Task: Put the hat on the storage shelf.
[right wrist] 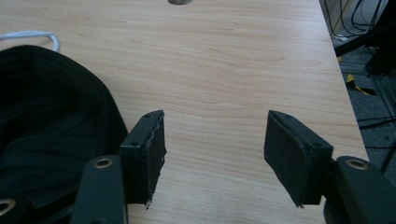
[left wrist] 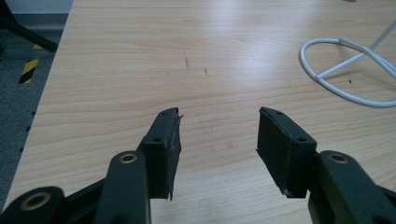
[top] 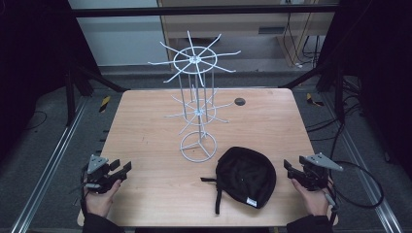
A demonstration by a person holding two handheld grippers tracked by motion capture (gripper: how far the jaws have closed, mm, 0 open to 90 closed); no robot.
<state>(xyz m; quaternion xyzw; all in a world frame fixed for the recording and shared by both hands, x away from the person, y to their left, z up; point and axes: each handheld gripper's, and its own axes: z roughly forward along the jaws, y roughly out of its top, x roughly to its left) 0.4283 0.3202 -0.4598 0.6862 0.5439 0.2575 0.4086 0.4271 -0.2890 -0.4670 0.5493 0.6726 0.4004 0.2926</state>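
High view, lower left of the frame: the left gripper [top: 121, 170], held in a hand [top: 99, 199] whose forearm is cut off by the bottom edge. Its jaws stand wide apart and hold nothing; in the left gripper view [left wrist: 217, 140] bare wood shows between the pads. Lower right: the right gripper [top: 289, 171], held likewise, jaws equally wide apart and empty, confirmed in the right gripper view [right wrist: 212, 149]. Its cable [top: 367, 187] loops off the table's right edge.

Between the two grippers, nearer the right one, a black cap [top: 245, 177] lies on the wooden table [top: 145, 145], a strap trailing from its left side toward the near edge. A small pale label sits at its near rim; any print on it is too small to read. In the right gripper view the cap [right wrist: 51, 126] is cut off by the left edge of the frame, just beside the left jaw without visibly touching it.

Centre: a white wire rack [top: 197, 102] stands upright just beyond the cap. In the left gripper view only part of its ring base [left wrist: 345, 70] appears, upper right, cropped by the frame.

Farther back, upper centre-right of the tabletop: a small dark round spot [top: 239, 101], its nature unclear.
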